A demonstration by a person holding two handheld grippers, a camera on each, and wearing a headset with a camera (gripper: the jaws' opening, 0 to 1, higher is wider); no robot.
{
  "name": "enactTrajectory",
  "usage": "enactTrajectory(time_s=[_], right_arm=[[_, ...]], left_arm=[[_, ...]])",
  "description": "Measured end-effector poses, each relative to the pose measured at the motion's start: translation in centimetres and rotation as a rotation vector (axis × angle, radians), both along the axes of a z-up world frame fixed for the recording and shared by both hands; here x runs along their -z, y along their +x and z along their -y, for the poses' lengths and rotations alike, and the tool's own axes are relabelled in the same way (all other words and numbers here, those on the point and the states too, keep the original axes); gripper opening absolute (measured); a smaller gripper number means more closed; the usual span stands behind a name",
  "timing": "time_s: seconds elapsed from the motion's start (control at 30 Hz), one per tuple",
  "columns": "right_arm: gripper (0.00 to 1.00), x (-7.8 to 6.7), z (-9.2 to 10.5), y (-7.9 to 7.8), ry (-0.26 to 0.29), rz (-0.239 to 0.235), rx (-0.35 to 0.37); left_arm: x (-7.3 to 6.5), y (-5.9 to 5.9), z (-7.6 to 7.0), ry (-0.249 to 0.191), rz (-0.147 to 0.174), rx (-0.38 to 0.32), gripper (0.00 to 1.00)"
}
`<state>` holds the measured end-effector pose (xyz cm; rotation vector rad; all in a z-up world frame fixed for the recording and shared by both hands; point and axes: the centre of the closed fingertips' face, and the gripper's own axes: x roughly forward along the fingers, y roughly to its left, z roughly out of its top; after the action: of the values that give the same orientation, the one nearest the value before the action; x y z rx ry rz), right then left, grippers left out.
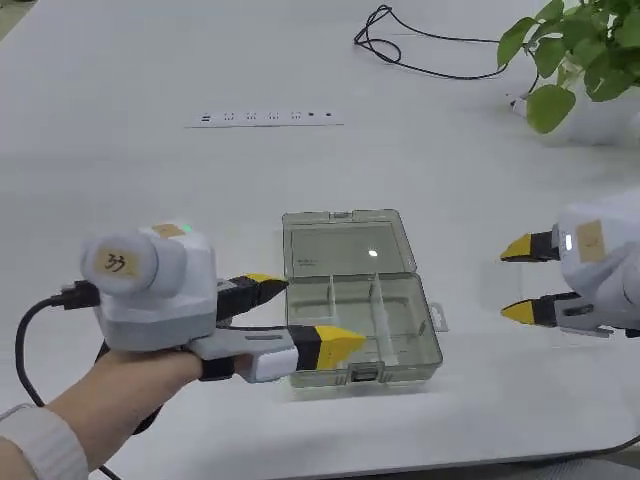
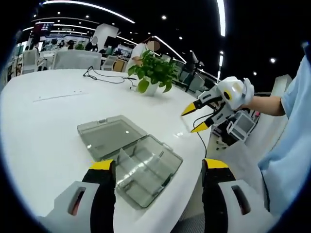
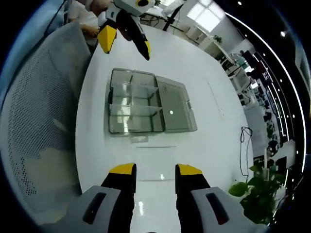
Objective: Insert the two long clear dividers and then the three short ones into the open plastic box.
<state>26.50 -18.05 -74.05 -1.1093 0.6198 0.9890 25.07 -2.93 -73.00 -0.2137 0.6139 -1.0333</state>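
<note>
The box (image 1: pixel 400 368) lies just ahead of the left gripper (image 1: pixel 320 312), its long side running across; the right gripper (image 1: pixel 505 284) hangs well apart; both gape wide, empty

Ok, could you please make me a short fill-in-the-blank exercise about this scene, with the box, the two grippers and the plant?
1. The lid of the plastic box is swung fully ___.
2. The left gripper and the right gripper both have their jaws apart and hold ___.
3. In the head view, the green plant is in the upper ___ corner.
4. The jaw tips of both grippers are coloured ___.

Missing words: open; nothing; right; yellow.
</note>
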Motion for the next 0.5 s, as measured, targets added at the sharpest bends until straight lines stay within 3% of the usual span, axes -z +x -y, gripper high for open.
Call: enactTrajectory(time_s=[0.17,0.33,0.37,0.4,0.43,0.5], right_arm=[[0.32,-1.6,-1.9,-0.9,0.026,0.045,-0.013],[0.32,-2.6,-4.2,-1.7,0.041,0.077,-0.038],[0.32,-2.6,-4.5,-1.9,0.039,0.080,-0.044],[0.32,-2.6,-4.8,-1.9,0.031,0.090,-0.054],[0.32,-2.5,-5.2,-2.0,0.011,0.111,-0.078],[0.32,-2.2,-5.9,-2.3,0.021,0.098,-0.074]], left_arm=[[-0.6,0.0,1.9,-0.004,-0.033,0.030,0.57],[-0.8,-0.8,4.5,-0.047,-0.128,0.067,0.41],[-0.7,-1.1,5.0,-0.053,-0.161,0.071,0.38],[-0.7,-1.1,5.2,-0.062,-0.168,0.076,0.36],[-0.8,-1.1,5.7,-0.085,-0.195,0.070,0.34],[-0.9,-1.2,6.2,-0.104,-0.227,0.060,0.30]])
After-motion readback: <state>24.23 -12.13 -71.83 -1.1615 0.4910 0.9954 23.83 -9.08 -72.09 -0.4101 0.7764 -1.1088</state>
